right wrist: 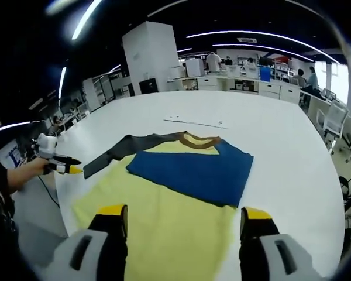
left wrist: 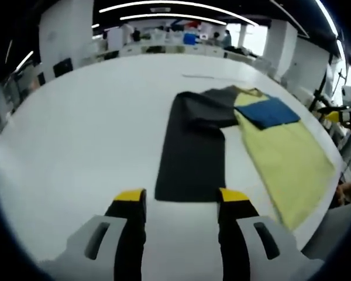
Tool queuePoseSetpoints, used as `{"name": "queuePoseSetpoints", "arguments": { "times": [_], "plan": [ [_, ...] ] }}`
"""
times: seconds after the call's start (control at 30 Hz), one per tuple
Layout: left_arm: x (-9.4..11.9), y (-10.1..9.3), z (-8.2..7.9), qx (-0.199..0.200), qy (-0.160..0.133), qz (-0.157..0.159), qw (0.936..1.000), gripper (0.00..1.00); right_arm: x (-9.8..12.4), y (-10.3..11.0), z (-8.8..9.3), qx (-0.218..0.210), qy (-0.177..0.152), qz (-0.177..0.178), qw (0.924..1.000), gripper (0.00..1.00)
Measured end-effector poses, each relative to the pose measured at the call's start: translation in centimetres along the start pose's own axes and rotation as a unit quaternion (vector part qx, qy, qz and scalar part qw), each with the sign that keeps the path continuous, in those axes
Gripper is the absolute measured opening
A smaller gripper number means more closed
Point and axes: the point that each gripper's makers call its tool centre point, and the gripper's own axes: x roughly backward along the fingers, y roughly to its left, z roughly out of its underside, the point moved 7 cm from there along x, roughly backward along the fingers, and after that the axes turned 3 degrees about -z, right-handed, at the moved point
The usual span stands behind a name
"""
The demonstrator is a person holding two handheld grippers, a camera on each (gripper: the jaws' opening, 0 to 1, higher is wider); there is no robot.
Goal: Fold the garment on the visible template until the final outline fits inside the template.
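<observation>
A long-sleeved shirt lies flat on the white table (left wrist: 76, 146). Its body is yellow (left wrist: 286, 158) (right wrist: 164, 228) with a brown collar (right wrist: 200, 140). The blue sleeve (left wrist: 270, 112) (right wrist: 193, 172) is folded across the chest. The dark grey sleeve (left wrist: 193, 152) (right wrist: 120, 151) stretches straight out to the side. My left gripper (left wrist: 182, 196) is open just short of the grey cuff, with nothing between the jaws; it also appears in a hand at the table edge (right wrist: 63, 167). My right gripper (right wrist: 185, 212) is open over the yellow hem, holding nothing.
A thin dark line (right wrist: 196, 123) (left wrist: 198, 76) marks the table beyond the collar. A person's hand (right wrist: 23, 172) holds the left gripper. Desks, white cabinets (right wrist: 146, 55) and people stand around the far side of the room. The table edge (right wrist: 64, 216) runs close to the hem.
</observation>
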Motion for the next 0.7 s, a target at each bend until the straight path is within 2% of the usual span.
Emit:
{"name": "queuePoseSetpoints", "arguments": {
  "times": [0.17, 0.33, 0.53, 0.7],
  "plan": [
    [-0.8, 0.3, 0.4, 0.004, 0.007, -0.006, 1.0000, 0.36, 0.3, -0.3, 0.5, -0.004, 0.005, 0.007, 1.0000, 0.78],
    [-1.1, 0.4, 0.6, 0.002, 0.018, -0.018, 0.9997, 0.34, 0.6, -0.6, 0.9, -0.010, 0.003, 0.015, 0.9998, 0.77],
    [-1.2, 0.6, 0.5, 0.028, 0.007, -0.033, 0.9990, 0.28, 0.7, -0.9, 1.0, -0.019, -0.002, 0.021, 0.9996, 0.75],
    [-1.2, 0.7, 0.6, 0.020, 0.008, -0.042, 0.9989, 0.23, 0.9, -1.1, 1.3, -0.022, -0.002, 0.029, 0.9994, 0.73]
  ]
}}
